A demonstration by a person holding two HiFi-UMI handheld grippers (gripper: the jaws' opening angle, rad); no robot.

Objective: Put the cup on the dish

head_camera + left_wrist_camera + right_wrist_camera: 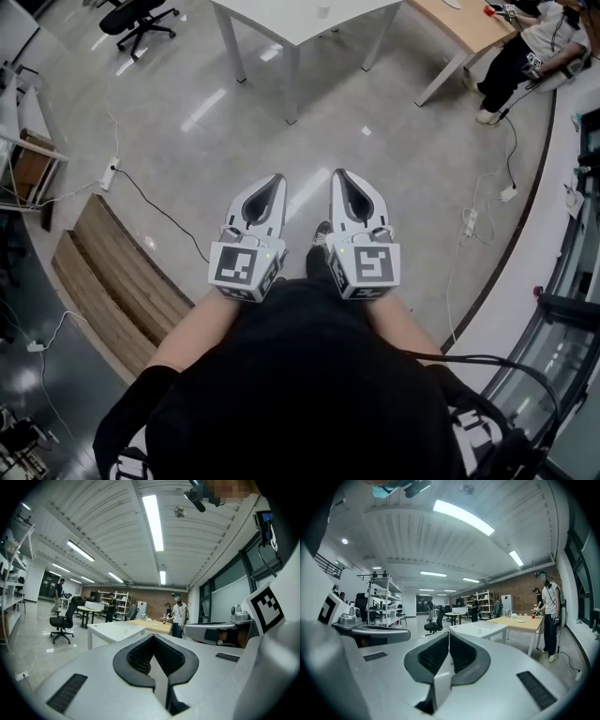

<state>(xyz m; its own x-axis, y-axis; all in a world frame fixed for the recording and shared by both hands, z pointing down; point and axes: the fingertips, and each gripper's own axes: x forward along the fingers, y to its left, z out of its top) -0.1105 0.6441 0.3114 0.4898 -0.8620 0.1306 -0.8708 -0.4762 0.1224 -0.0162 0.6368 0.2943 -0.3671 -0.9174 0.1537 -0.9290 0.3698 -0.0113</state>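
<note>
While standing on open floor (394, 103), well apart from any bench, logged left tool (277, 183) and right tool (339, 178) side by side at waist, pointing roughly level, each clamped fully together on nothing. Spotted small red item (533, 616), possibly the cup, on far wooden bench (518, 626) just beside a pale disc (521, 620), possibly the dish; too small to confirm. Judged cup as light, stiff, hollow, probably smooth-walled, hence prone to slipping or tipping if nudged. Would spread jaws wide, straddle side wall near mid-height, close gently; would avoid pinching rim alone. Judged task not yet begun; need to walk to bench first.
</note>
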